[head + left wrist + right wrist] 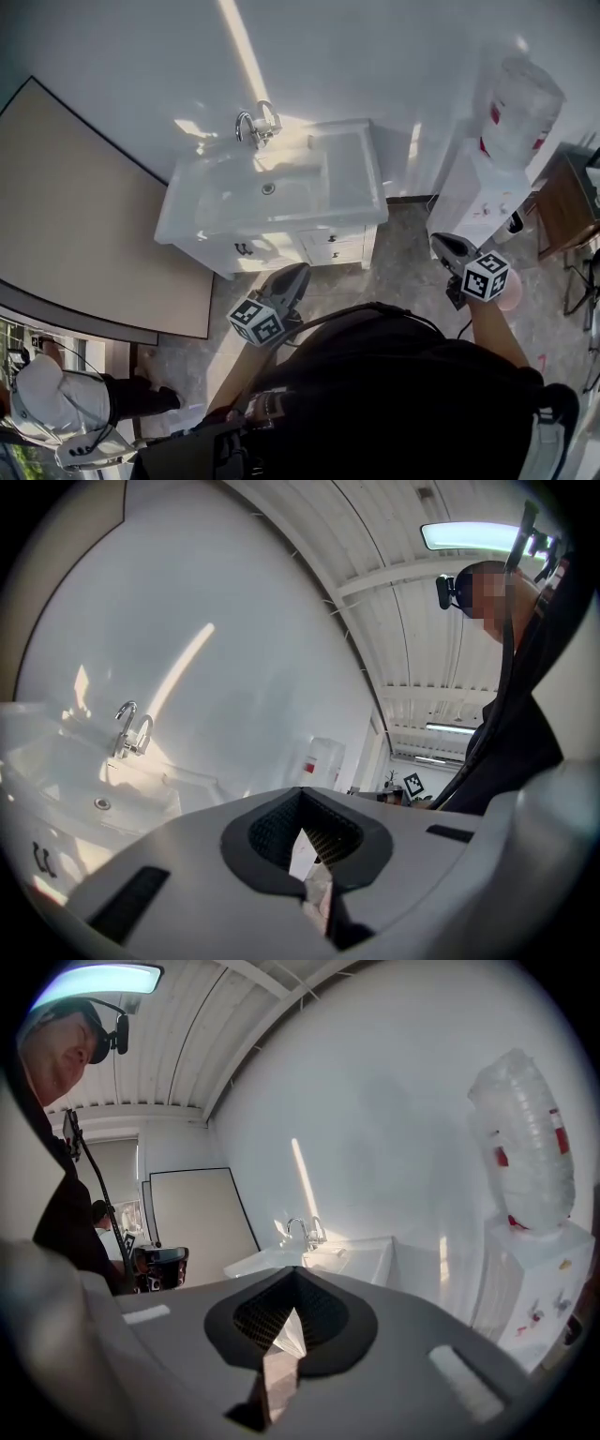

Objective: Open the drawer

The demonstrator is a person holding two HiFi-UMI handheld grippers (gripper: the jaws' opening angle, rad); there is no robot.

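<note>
Right gripper (292, 1305) closed | drawer (332, 251) seen from head view, not its own

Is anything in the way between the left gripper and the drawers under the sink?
Nothing visible. Only bare floor lies between the left gripper, jaws shut and empty, and the drawers on the front of the sink cabinet.
</note>
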